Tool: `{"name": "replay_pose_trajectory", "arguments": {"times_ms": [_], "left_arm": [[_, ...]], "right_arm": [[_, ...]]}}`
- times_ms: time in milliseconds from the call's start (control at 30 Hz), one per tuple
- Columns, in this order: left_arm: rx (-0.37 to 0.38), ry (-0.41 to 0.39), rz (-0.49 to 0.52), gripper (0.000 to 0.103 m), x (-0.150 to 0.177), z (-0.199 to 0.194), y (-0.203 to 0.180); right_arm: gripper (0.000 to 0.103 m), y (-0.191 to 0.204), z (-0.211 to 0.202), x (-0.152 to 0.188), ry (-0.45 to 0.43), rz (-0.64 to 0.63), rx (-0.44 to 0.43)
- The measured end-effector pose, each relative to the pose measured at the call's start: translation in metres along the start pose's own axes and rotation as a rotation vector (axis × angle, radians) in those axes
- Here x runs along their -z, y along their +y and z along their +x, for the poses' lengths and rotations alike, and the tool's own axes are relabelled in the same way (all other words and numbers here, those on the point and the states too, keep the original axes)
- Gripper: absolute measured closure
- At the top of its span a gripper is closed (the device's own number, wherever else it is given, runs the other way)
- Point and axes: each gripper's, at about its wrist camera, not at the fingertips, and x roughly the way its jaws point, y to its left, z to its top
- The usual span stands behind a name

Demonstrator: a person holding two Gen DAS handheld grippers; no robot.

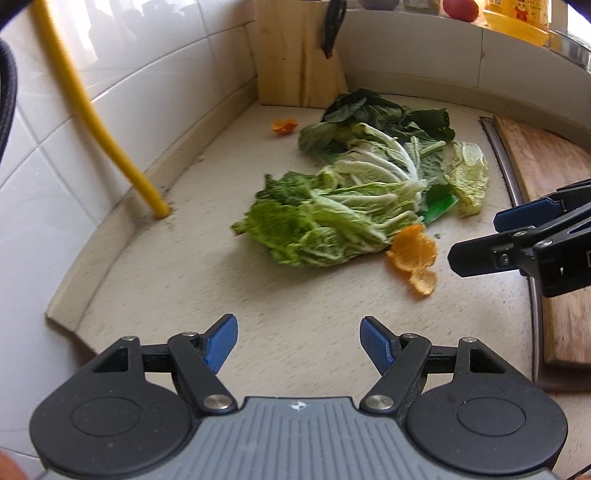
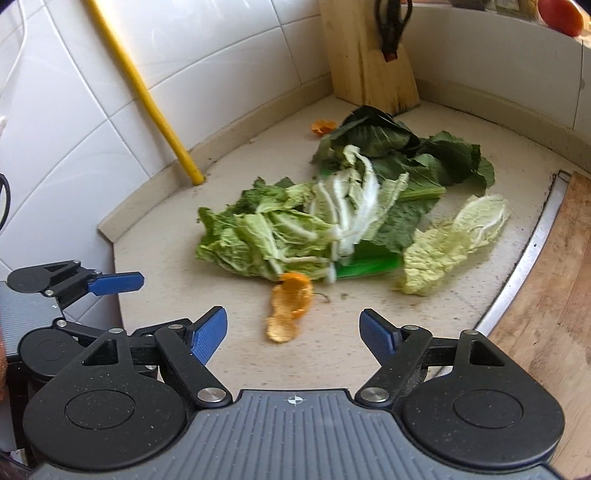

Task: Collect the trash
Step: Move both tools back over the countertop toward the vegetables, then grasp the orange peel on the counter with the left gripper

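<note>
A pile of cabbage leaves (image 1: pixel 332 218) (image 2: pixel 280 229) lies on the beige counter, with dark green leaves (image 1: pixel 388 114) (image 2: pixel 399 147) behind it and one pale loose leaf (image 1: pixel 467 177) (image 2: pixel 454 243) to the right. A green plastic scrap (image 1: pixel 439 206) (image 2: pixel 369 264) pokes out from under the pile. A large orange peel (image 1: pixel 415 256) (image 2: pixel 290 310) lies at the pile's near edge; a small peel (image 1: pixel 283 125) (image 2: pixel 323 127) sits near the back. My left gripper (image 1: pixel 299 341) is open and empty, short of the pile. My right gripper (image 2: pixel 293 334) is open, just before the large peel.
A wooden knife block (image 1: pixel 295 55) (image 2: pixel 369 55) with black scissors stands in the back corner. A yellow hose (image 1: pixel 110 140) (image 2: pixel 155 107) enters the counter by the tiled wall. A wooden board (image 1: pixel 546 166) (image 2: pixel 554 295) covers the sink at the right. Fruit and a yellow container (image 1: pixel 517 18) sit on the ledge.
</note>
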Motion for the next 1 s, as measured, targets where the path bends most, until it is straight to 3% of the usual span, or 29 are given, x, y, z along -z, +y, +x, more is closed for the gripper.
{"name": "replay_pose_trajectory", "arguments": {"times_ms": [200,300,533,833,933,1000], "left_arm": [[0.041,-0.009,-0.039,0.032,-0.014,0.007,-0.014],[0.084,-0.017,-0.058,0.032,-0.021,0.011,-0.025],[0.164,-0.005,-0.001,0.032,-0.039,0.035,-0.049],[0.198,0.016,-0.003,0.033,-0.049,0.06,-0.054],[0.183,0.001,-0.006,0.04,-0.049,0.062,-0.055],[0.161,-0.012,-0.007,0.057,-0.048,0.061,-0.055]], "right_arm": [[0.019,-0.026,-0.002,-0.007,-0.014,0.002,-0.01],[0.019,-0.039,-0.006,-0.011,-0.034,-0.003,0.028],[0.019,-0.076,-0.019,-0.014,-0.069,0.094,0.098],[0.018,-0.084,-0.016,-0.018,-0.072,0.087,0.115],[0.018,-0.087,-0.009,-0.022,-0.059,0.078,0.11],[0.018,-0.088,-0.004,-0.026,-0.052,0.072,0.107]]}}
